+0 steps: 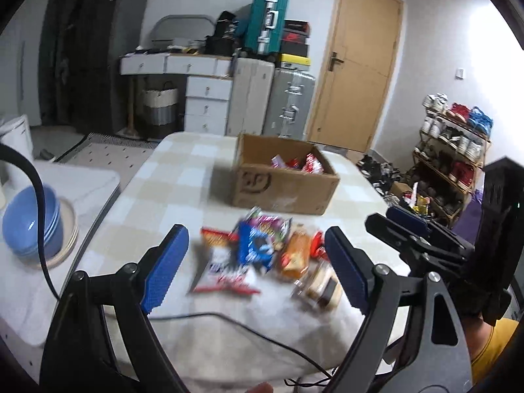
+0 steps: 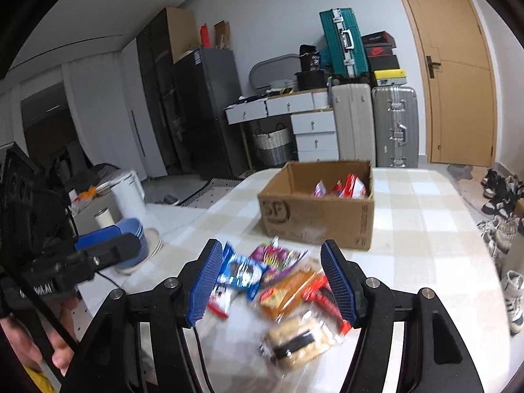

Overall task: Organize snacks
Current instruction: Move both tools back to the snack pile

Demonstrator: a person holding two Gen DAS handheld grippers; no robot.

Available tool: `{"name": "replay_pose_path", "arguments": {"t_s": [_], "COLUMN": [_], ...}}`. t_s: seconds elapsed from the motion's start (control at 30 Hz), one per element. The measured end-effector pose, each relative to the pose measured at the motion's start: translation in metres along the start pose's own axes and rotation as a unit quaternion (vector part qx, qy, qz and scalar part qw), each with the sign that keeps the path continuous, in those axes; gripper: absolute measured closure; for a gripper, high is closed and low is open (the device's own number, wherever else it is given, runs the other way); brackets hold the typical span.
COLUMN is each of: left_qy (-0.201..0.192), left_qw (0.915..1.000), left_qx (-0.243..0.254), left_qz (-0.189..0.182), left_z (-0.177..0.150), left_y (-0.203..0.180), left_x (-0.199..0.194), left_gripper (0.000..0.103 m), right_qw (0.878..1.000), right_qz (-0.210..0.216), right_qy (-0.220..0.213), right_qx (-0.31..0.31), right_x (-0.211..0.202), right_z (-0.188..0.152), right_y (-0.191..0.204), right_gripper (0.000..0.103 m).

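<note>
Each black claw [image 1: 255,268] has blue ridged pads [image 1: 165,268], silver screws and a yellow sleeve [image 1: 494,350].

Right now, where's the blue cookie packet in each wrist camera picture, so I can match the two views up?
Left wrist view: the blue cookie packet lies low centre in the loose snack pile, between the open fingers, nearer than the cardboard box.
Right wrist view: the blue cookie packet is low, left of centre, beside the left-hand finger pad.
Shared landmark: the cardboard box, just beyond the pile on the checked tablecloth in both.
</note>
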State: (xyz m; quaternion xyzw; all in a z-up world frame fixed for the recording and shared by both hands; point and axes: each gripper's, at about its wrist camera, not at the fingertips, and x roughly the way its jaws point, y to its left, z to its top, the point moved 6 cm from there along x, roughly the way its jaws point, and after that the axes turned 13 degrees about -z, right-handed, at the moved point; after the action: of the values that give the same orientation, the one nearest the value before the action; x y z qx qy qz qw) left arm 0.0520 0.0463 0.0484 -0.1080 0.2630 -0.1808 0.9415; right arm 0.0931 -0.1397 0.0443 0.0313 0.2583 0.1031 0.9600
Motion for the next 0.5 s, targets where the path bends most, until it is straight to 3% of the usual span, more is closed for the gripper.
{"name": "replay_pose_path", "arguments": {"t_s": [0.23,0.33,0.5], "left_qy": [0.005,0.001,-0.038], "left_qw": [0.9995,0.9992,0.9975], "left_qx": [-0.018,-0.015,-0.034], "left_qz": [0.028,0.038,0.048], "left_z": [-0.025,-0.028,-0.031], "left_y": [0.019,0.019,0.020], "left_x": [-0.003,-0.006,-0.042], "left_gripper": [0.019,0.019,0.019], "right_qw": [0.999,0.999,1.000], "right_qz": [0.006,0.005,0.026], "right_qy": [0.040,0.027,0.003], "right_qx": [-0.016,-0.024,-0.008], "right_x": [0.015,0.013,-0.001], "right_z": [-0.042,-0.043,-0.031], "right_y": [0.000,-0.001,0.000], "right_gripper": [0.039,0.039,0.038]}}
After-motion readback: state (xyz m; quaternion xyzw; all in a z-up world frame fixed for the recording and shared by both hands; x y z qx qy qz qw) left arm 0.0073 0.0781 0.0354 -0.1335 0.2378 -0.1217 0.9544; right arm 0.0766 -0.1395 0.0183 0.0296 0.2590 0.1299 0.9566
